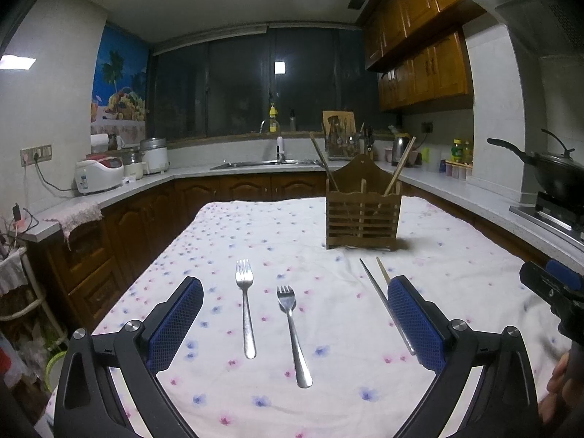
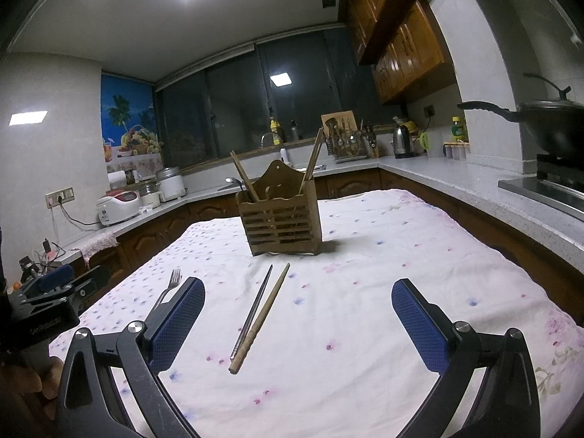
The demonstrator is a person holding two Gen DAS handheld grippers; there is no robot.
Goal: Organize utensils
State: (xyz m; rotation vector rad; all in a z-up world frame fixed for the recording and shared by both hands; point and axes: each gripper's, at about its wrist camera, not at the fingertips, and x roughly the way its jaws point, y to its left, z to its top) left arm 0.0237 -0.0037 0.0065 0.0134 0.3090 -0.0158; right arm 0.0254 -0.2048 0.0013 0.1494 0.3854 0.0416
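Observation:
Two steel forks lie on the flowered cloth, one on the left [image 1: 245,306] and one on the right [image 1: 294,332], both between the fingers of my open, empty left gripper [image 1: 294,325]. A metal chopstick [image 2: 252,310] and a wooden chopstick [image 2: 261,315] lie side by side in front of my open, empty right gripper [image 2: 297,323]. They also show in the left wrist view [image 1: 383,292], partly behind the right finger. A wooden slatted utensil holder [image 1: 361,211], also in the right wrist view [image 2: 281,219], stands beyond, with chopsticks leaning in its two ends.
The table with its white flowered cloth [image 1: 292,226] is ringed by kitchen counters. A wok [image 1: 554,171] sits on the stove at right. Rice cookers [image 1: 100,173] stand at left. The sink [image 1: 262,163] and a utensil rack [image 1: 343,144] are at the back.

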